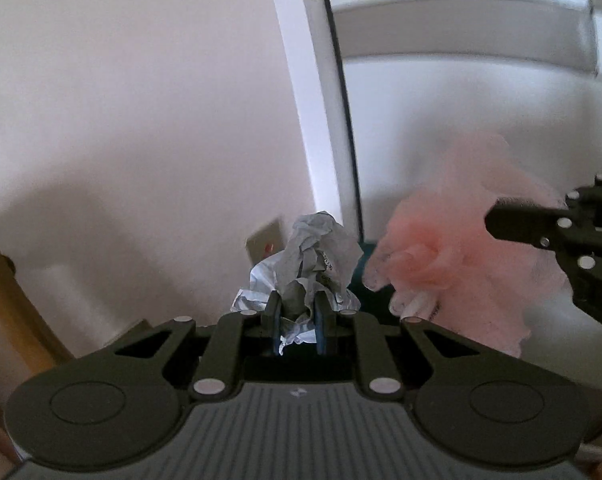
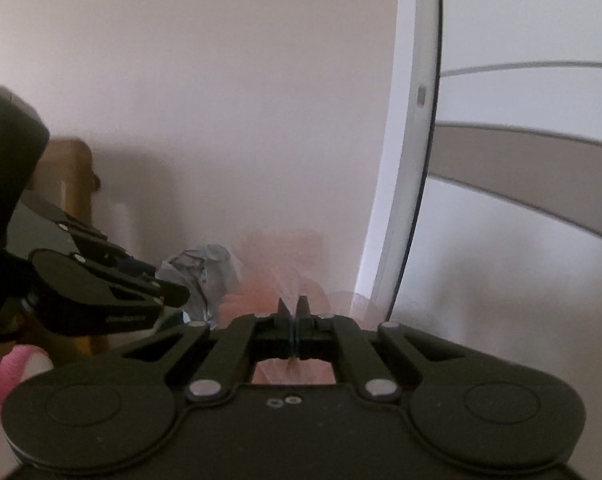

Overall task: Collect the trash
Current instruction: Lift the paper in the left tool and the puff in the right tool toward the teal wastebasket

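Observation:
My left gripper [image 1: 297,300] is shut on a crumpled grey paper ball [image 1: 321,252] and holds it up in the air in front of a wall. The paper also shows in the right wrist view [image 2: 205,272], at the tip of the left gripper [image 2: 173,296]. My right gripper [image 2: 294,306] is shut on a thin pink plastic bag [image 2: 285,276], blurred and hanging around its fingers. In the left wrist view the pink bag [image 1: 453,248] hangs at the right from the right gripper [image 1: 501,224].
A pale wall [image 1: 141,120] fills the background. A white door frame [image 1: 317,120] and a white door [image 2: 501,240] stand to the right. Brown wooden furniture [image 1: 5,300] is at the far left. A wall socket [image 1: 265,244] sits behind the paper.

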The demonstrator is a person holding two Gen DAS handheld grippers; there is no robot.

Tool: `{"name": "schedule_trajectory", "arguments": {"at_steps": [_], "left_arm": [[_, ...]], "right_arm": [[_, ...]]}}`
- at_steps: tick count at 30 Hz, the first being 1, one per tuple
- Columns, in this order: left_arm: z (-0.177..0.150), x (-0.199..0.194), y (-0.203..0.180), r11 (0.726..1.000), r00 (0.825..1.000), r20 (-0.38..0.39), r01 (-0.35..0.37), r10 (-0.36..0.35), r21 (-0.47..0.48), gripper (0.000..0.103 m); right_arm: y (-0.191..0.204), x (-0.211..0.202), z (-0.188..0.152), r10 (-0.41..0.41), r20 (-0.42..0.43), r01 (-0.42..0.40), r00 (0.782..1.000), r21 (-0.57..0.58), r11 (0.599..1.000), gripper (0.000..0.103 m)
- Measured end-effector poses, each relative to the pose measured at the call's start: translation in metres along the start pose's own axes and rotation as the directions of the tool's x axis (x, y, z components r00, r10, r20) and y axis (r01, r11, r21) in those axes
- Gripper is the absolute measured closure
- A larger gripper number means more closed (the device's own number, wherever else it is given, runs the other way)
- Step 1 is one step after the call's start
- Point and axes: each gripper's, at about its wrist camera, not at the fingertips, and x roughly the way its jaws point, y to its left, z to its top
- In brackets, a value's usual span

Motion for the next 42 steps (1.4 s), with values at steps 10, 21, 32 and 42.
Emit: {"name": "schedule_trajectory", "arguments": {"at_steps": [10, 21, 32, 42], "left_arm": [[-0.008, 0.084, -0.017, 0.997, 0.99, -0.136, -0.019, 0.029, 0.078, 0.087], [-0.035, 0.124, -0.02, 0.998, 0.959, -0.281, 0.053, -0.042, 0.031, 0.087], [-0.042, 0.136, -0.02, 0.998, 0.945, -0.321, 0.058, -0.063, -0.027, 0.051], [-0.027, 0.081, -0.029, 0.996, 0.981, -0.168, 0.089, -0.092, -0.029, 0.035]], "right_arm": [[0.016, 0.059, -0.024, 0.025, -0.155, -0.027, 0.988, -0.005, 1.0, 0.103], [0.021, 0.095, -0.033, 0.03, -0.349, -0.028, 0.937, 0.009, 1.0, 0.093], [0.019, 0.093, -0.008, 0.05, -0.343, -0.044, 0.938, 0.025, 0.999, 0.073], [0.013, 0.025, 0.025, 0.049, -0.249, -0.036, 0.967, 0.057, 0.998, 0.065]]}}
